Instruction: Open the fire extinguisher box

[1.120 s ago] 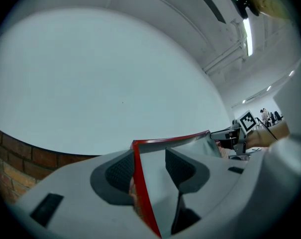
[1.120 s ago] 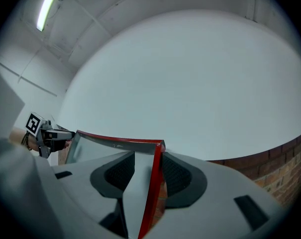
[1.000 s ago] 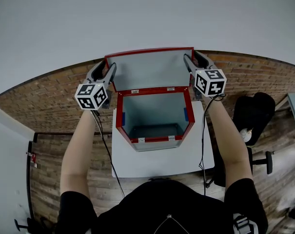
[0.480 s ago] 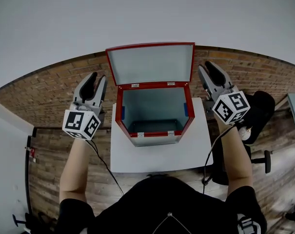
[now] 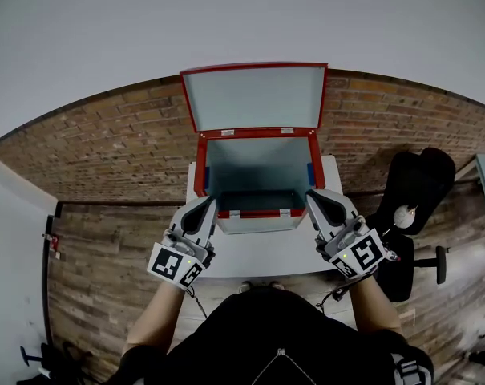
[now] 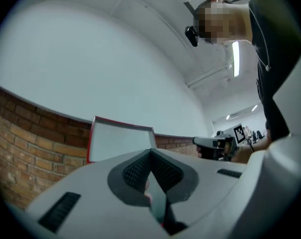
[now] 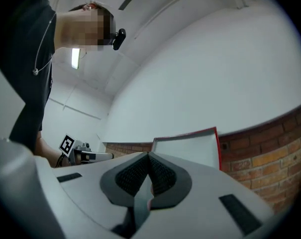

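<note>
The red fire extinguisher box (image 5: 256, 208) stands on a small white table (image 5: 258, 255), empty inside. Its lid (image 5: 254, 95) is up and leans back against the brick wall. My left gripper (image 5: 208, 205) hovers at the box's front left corner, shut with nothing in it. My right gripper (image 5: 314, 197) hovers at the front right corner, also shut and empty. In the left gripper view the closed left gripper (image 6: 151, 154) points up at the raised lid (image 6: 121, 141). The right gripper view shows the closed right gripper (image 7: 149, 156) below the lid (image 7: 190, 146).
A brick wall (image 5: 106, 147) runs behind the table. A black office chair (image 5: 418, 191) stands to the right, close to my right arm. At the far left is a white panel (image 5: 18, 239). Wood-look flooring (image 5: 114, 263) surrounds the table.
Both grippers came away from the lid's sides, moved down and toward me to the box's front corners, and closed. The lid stays up.
</note>
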Demonstrator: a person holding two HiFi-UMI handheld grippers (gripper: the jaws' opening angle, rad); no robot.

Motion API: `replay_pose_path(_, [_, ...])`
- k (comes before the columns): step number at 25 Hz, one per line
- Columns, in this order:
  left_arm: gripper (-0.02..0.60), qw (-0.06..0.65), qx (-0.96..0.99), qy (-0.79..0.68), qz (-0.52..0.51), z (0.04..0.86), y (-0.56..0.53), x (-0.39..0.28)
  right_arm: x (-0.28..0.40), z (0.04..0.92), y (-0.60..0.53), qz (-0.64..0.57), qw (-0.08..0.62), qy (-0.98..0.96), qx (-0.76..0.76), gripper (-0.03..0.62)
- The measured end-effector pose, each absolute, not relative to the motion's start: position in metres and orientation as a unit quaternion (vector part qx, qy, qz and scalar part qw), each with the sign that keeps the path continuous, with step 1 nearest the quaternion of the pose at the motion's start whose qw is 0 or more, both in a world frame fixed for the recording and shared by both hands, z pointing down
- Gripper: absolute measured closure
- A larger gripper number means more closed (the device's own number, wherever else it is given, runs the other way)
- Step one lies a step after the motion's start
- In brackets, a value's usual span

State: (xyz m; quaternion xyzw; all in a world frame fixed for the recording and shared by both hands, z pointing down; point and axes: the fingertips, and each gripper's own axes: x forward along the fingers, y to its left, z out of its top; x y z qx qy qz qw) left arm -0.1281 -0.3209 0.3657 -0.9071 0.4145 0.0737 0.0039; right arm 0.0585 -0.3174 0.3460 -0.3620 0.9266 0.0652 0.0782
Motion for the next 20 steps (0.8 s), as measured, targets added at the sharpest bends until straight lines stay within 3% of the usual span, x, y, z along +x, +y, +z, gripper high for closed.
replay_pose_path(7, [0.535,-0.073,-0.922,0.375,0.054,0.445,-0.270,-0.087,0.034,0.425,-0.289,-0.075,0.087,0.926,-0.361,0.576])
replay_pose_path(20, [0.535,-0.101,-0.918,0.378,0.058,0.467,-0.270,-0.073,0.024,0.460,-0.280,-0.089,0.061,0.926,-0.362,0.576])
